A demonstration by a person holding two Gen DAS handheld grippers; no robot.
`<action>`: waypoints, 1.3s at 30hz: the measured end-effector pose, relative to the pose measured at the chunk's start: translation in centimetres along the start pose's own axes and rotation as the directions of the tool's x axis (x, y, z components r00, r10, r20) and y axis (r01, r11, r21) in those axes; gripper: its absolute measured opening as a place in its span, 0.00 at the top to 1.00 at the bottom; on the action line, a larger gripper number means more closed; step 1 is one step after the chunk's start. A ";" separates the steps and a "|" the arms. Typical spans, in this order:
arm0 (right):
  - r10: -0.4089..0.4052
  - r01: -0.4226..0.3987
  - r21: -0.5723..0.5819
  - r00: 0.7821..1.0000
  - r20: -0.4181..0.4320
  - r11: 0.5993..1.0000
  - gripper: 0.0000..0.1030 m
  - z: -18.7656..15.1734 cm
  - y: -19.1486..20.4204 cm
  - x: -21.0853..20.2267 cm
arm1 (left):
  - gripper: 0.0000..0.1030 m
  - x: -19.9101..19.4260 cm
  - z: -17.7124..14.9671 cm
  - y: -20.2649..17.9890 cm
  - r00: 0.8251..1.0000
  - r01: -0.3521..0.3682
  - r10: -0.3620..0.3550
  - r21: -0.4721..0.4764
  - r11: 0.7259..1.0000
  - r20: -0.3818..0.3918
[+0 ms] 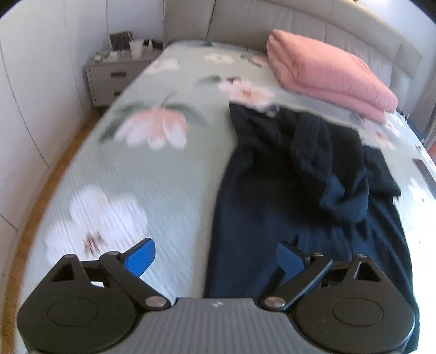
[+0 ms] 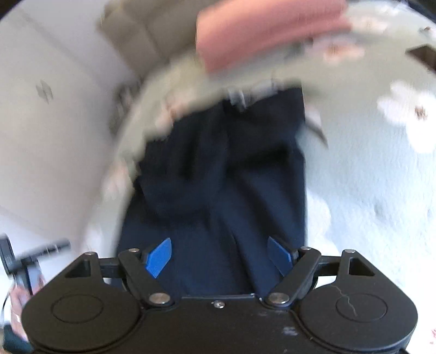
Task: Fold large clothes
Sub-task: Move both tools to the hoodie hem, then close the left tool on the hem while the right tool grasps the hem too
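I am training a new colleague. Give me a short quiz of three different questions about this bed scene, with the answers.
1. True or false: the left gripper is shut on the dark garment.
2. Multiple choice: what lies near the headboard? A) a pink folded blanket B) a yellow towel C) a red suitcase
3. Fill in: beside the bed, by the wall, stands a ____ with drawers.

Key
1. False: both the left and the right gripper are open and hold nothing.
2. A, the pink blanket.
3. Nightstand.
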State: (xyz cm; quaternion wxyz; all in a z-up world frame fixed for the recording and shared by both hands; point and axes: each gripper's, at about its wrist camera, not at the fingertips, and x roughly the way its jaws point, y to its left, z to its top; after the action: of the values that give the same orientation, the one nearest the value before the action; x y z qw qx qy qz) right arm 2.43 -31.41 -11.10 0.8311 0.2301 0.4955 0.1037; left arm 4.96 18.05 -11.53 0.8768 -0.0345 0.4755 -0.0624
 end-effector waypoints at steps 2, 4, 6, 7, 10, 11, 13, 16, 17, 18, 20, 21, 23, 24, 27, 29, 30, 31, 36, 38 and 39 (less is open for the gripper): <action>-0.046 0.046 0.016 0.998 -0.031 0.999 0.09 -2.0 -1.3 1.2 | 0.08 1.6 -2.2 0.0 1.000 0.001 -0.001 0.023 1.000 -0.030; -0.033 0.039 0.102 0.998 -0.058 0.994 0.09 -3.7 -2.9 2.8 | 0.14 3.2 -4.4 -0.1 0.996 -0.009 0.014 0.069 0.998 -0.083; -0.072 0.085 0.185 0.995 -0.073 0.979 0.09 -5.5 -4.3 4.8 | 0.14 3.9 -6.1 -0.1 0.994 -0.033 0.044 0.105 0.994 -0.104; -0.094 0.109 0.195 0.992 -0.080 0.975 0.09 -6.2 -4.6 5.5 | 0.14 4.1 -6.8 0.0 0.992 -0.045 0.058 0.112 0.993 -0.109; -0.149 0.164 0.202 0.985 -0.085 0.965 0.09 -8.8 -4.6 7.5 | 0.13 4.7 -8.7 0.8 0.987 -0.031 0.042 0.078 0.996 -0.153; -0.171 0.186 0.189 0.981 -0.097 0.964 0.09 -9.2 -4.2 7.8 | 0.13 4.8 -9.1 1.0 0.986 -0.021 0.030 0.061 0.998 -0.162; -0.236 0.251 0.102 0.962 -0.139 0.963 0.08 -9.5 -3.0 8.8 | 0.13 4.9 -10.1 1.3 0.984 -0.008 0.014 0.032 0.999 -0.177; -0.273 0.276 -0.002 0.948 -0.166 0.961 0.02 -10.2 -1.6 9.9 | 0.13 5.0 -11.1 1.1 0.982 -0.030 0.036 0.037 0.999 -0.185; -0.279 0.280 -0.016 0.945 -0.173 0.960 0.01 -10.3 -1.3 10.0 | 0.12 5.0 -11.3 1.1 0.983 -0.030 0.036 0.037 0.999 -0.182; -0.280 0.281 -0.022 0.943 -0.179 0.960 0.00 -10.3 -1.1 10.1 | 0.11 5.0 -11.6 0.9 0.983 -0.029 0.036 0.039 0.999 -0.182; -0.276 0.279 -0.015 0.939 -0.203 0.960 0.00 -10.4 -1.1 10.3 | 0.11 4.9 -11.8 0.5 0.983 -0.025 0.035 0.056 0.998 -0.180; -0.277 0.280 -0.016 0.936 -0.216 0.960 0.00 -10.3 -1.0 10.3 | 0.11 4.9 -11.9 0.4 0.983 -0.026 0.037 0.066 0.998 -0.180; -0.286 0.287 -0.031 0.928 -0.237 0.957 0.00 -10.2 -0.6 10.8 | 0.11 5.0 -11.9 0.0 0.983 -0.024 0.036 0.071 0.997 -0.181; -0.294 0.292 -0.046 0.924 -0.245 0.955 0.00 -10.3 -0.3 11.0 | 0.11 5.0 -11.9 -0.2 0.983 -0.023 0.036 0.070 0.997 -0.180; -0.311 0.304 -0.070 0.915 -0.255 0.950 0.00 -10.2 0.1 11.6 | 0.12 4.8 -12.4 -0.7 0.985 -0.022 0.034 0.075 0.997 -0.167; -0.317 0.308 -0.074 0.912 -0.261 0.948 0.00 -10.0 0.2 12.0 | 0.12 4.9 -12.8 -1.4 0.986 -0.033 0.050 0.107 0.994 -0.158; -0.321 0.311 -0.078 0.910 -0.263 0.947 0.00 -10.0 0.3 12.2 | 0.12 4.9 -13.0 -1.8 0.987 -0.045 0.063 0.124 0.991 -0.149; -0.324 0.314 -0.081 0.909 -0.263 0.946 0.00 -10.1 0.5 12.4 | 0.12 5.0 -13.2 -2.0 0.988 -0.054 0.072 0.130 0.990 -0.138; -0.331 0.321 -0.082 0.906 -0.263 0.944 0.00 -10.3 1.2 13.1 | 0.18 5.0 -14.1 -3.0 0.990 -0.110 0.121 0.135 0.985 -0.073; -0.339 0.328 -0.085 0.903 -0.265 0.941 0.00 -10.9 2.4 13.2 | 0.27 5.0 -14.2 -3.7 0.990 -0.117 0.128 0.148 0.982 -0.060; -0.345 0.333 -0.089 0.900 -0.267 0.939 0.00 -10.8 2.5 13.1 | 0.34 5.0 -14.1 -3.9 0.990 -0.114 0.124 0.146 0.983 -0.063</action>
State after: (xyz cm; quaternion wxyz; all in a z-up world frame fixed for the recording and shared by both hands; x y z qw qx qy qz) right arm -0.41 -20.91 -24.39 0.7629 0.1063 0.6377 -0.0010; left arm -4.50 13.49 -22.89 0.8616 0.0589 0.5021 -0.0446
